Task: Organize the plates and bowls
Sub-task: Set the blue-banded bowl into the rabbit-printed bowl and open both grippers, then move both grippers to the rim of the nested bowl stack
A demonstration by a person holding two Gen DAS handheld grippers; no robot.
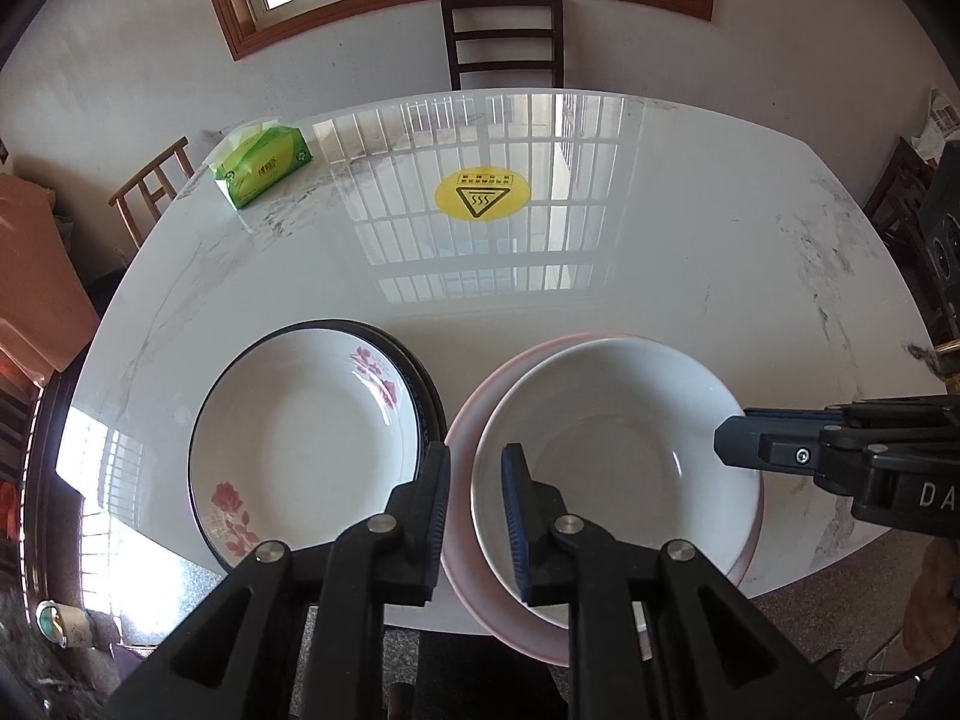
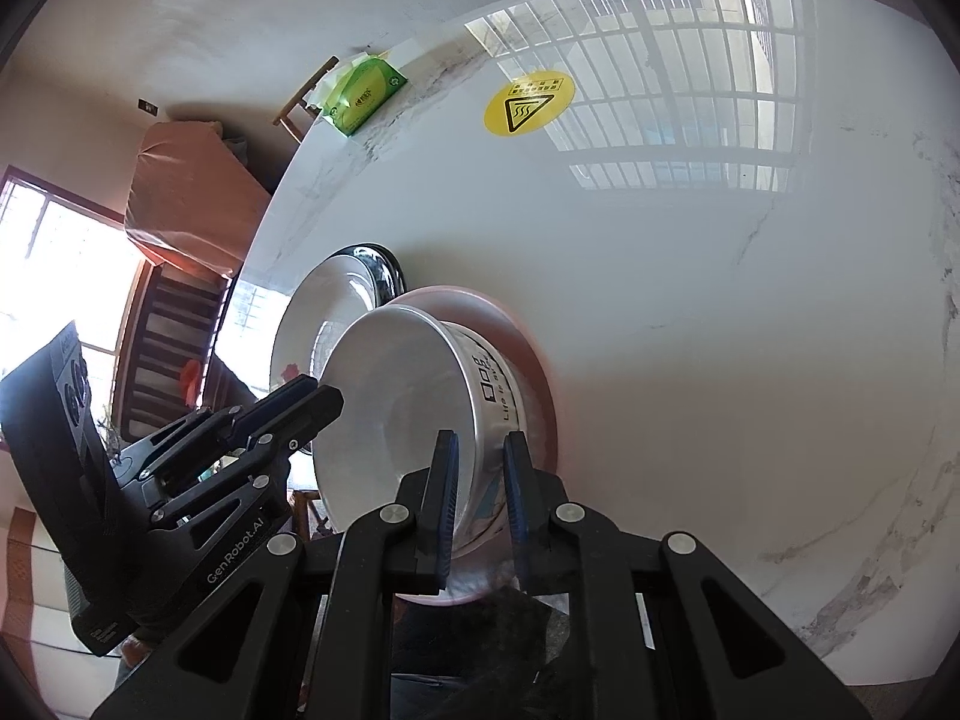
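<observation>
A white bowl [image 1: 612,456] sits in a pink plate [image 1: 474,420] at the table's near edge. Left of it a white flowered plate [image 1: 300,444] lies on a dark-rimmed plate [image 1: 429,384]. My left gripper [image 1: 474,516] straddles the left rims of the bowl and pink plate, jaws narrowly apart around them. My right gripper [image 2: 480,498] is closed on the bowl's right wall [image 2: 480,420], one finger inside, one outside; it shows in the left wrist view [image 1: 735,441] at the bowl's right rim. The left gripper [image 2: 327,399] shows at the bowl's far rim.
A green tissue pack [image 1: 264,165] lies at the table's far left and a yellow heat-warning sticker [image 1: 483,195] at its centre. Chairs [image 1: 504,42] stand around the white marble table [image 1: 660,252]. The bowls sit close to the table's near edge.
</observation>
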